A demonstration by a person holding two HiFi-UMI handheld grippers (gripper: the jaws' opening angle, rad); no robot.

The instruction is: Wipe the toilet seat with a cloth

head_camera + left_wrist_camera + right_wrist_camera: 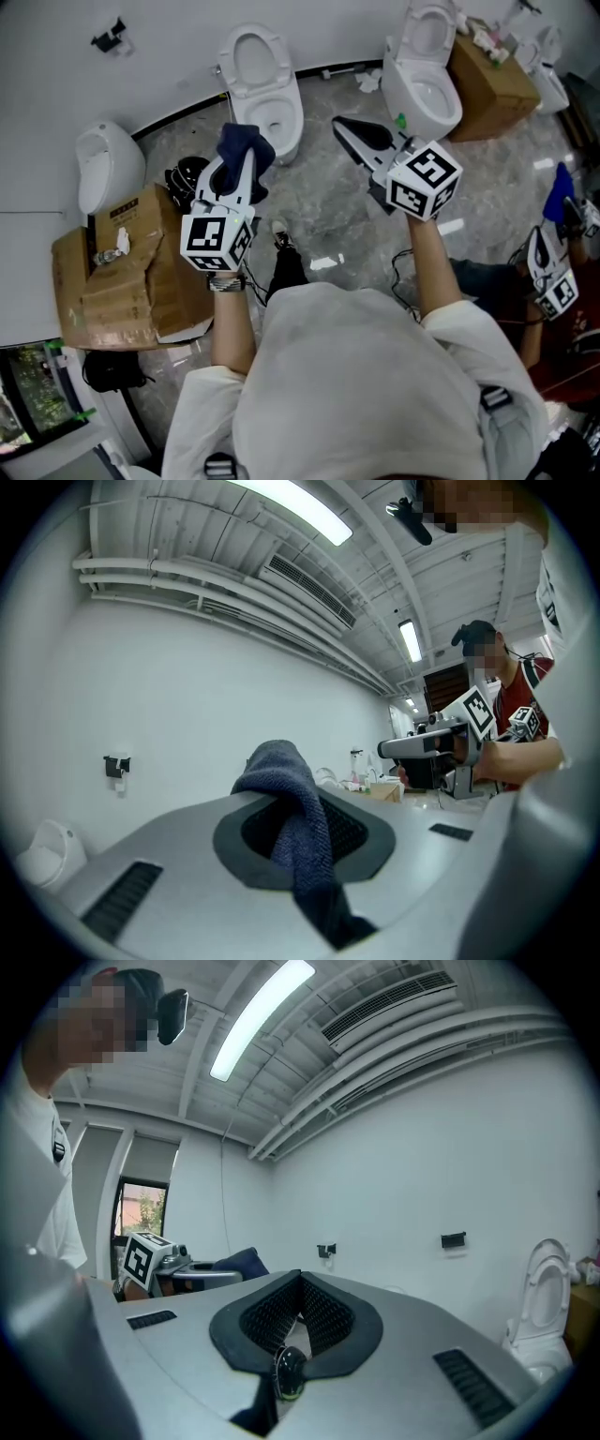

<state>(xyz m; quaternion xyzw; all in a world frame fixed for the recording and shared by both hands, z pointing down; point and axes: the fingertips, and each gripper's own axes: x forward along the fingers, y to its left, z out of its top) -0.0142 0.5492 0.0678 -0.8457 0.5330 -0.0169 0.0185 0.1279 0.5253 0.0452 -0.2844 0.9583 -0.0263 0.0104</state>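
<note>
**Spotter:** Jaws first. How do they stand?

**Operator:** On my left gripper [236, 173] they're clamped on the dark blue cloth [291, 799]. It bunches above the tips and trails loose below the pads. On my right gripper [343, 127] they're pressed together with nothing between them. I'm holding both level, above the floor [319, 216].

**Spotter:** And the toilet?

**Operator:** The nearest toilet [295, 117] is just beyond the cloth, at the floor's far edge against the wall. Its lid is up and the seat hasn't been touched. A second toilet [422, 89] stands further right along that edge.

**Spotter:** What worries you?

**Operator:** The grip looks like it holds only a fold. A hard drag across the seat could pull the cloth free, or drop its loose end into the bowl. Black cables [187, 173] lie on the floor left of the toilet, and a step there could snag. Another person [487, 281] is also working at the floor's right edge, close to my right arm.
</note>
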